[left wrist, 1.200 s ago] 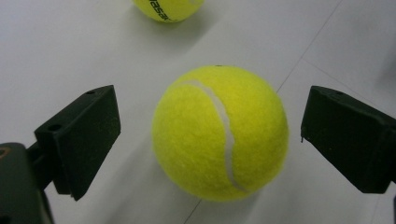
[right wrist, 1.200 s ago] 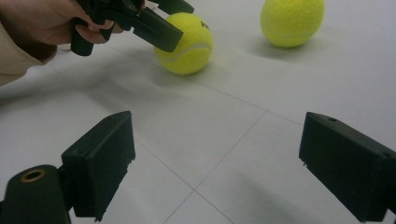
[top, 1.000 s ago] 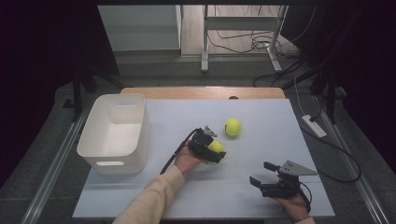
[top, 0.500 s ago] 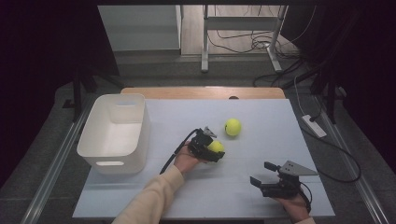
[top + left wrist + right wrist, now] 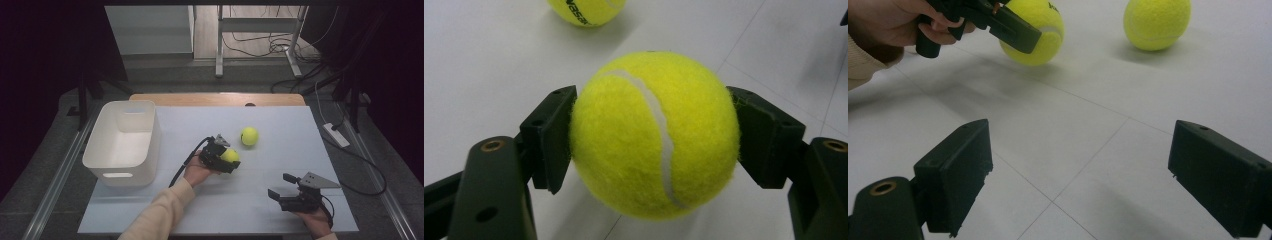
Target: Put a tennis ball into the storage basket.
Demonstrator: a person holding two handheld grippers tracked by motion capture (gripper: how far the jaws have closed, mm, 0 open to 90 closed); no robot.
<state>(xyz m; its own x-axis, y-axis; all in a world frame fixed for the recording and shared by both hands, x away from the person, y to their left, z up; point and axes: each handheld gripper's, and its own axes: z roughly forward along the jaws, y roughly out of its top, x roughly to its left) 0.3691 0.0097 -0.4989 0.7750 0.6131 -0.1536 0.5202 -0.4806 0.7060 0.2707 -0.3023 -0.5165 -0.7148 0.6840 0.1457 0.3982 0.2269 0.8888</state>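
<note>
Far left on the counter [image 5: 280,125], a white bin [image 5: 122,142] is seen, well apart from the action. At centre, the left tool [image 5: 231,161] is clenched on a tennis ball [image 5: 655,135], both pads pressed into its felt, as shown in the left gripper view. A second ball [image 5: 249,136] is left lying just beyond, nothing between them. At right, the right tool [image 5: 281,186] is held released, jaws wide over bare counter.
</note>
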